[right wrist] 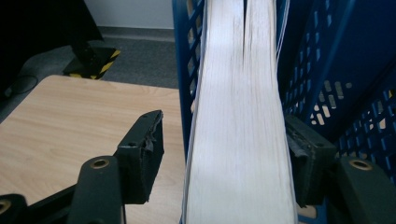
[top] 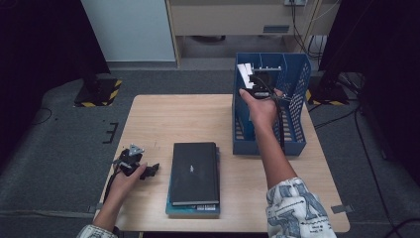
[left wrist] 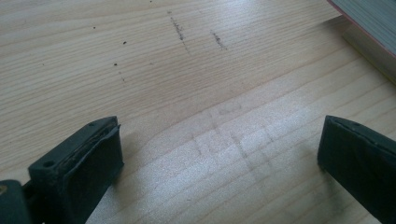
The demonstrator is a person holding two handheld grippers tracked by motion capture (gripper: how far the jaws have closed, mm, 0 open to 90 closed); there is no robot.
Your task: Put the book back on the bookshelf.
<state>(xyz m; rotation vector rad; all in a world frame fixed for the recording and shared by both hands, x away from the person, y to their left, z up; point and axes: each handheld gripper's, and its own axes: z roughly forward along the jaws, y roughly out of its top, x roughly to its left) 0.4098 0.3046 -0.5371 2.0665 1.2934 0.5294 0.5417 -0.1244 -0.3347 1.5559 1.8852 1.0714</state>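
at the two o'clock corner of the table (top: 163,119), found the book (top: 245,74) upright inside the blue rack (top: 297,84), page edges toward the camera, long axis running from six to twelve o'clock along the rack's divider. found the right gripper (top: 253,77) reaching into the rack from six o'clock, straddling that book. read from the right gripper view: book (right wrist: 238,140) between the jaws, spine away, pages rising straight toward twelve; fingers spread, the nine o'clock pad (right wrist: 144,154) clear of the pages with table showing through the gap, the three o'clock pad (right wrist: 303,154) against or just beside the other face, not possible to tell which. judged no pinch on it, the book resting on its own against the rack wall (right wrist: 184,56).

over at eight o'clock of the table, found the left gripper (top: 152,169) low by the near left edge, pointing toward three o'clock at the stack: a black book (top: 194,173) lying flat on a blue book (top: 193,210). seen from the left gripper view: fingers (left wrist: 84,172) wide apart, gripping nothing, bare wood between, a corner of the stack (left wrist: 369,18) at one o'clock.

judged the left hand nearer the stack, just beside it; right hand well apart, up at the rack. judged the stack's long axis as six-to-twelve, so any approach from nine o'clock would meet a long edge first.
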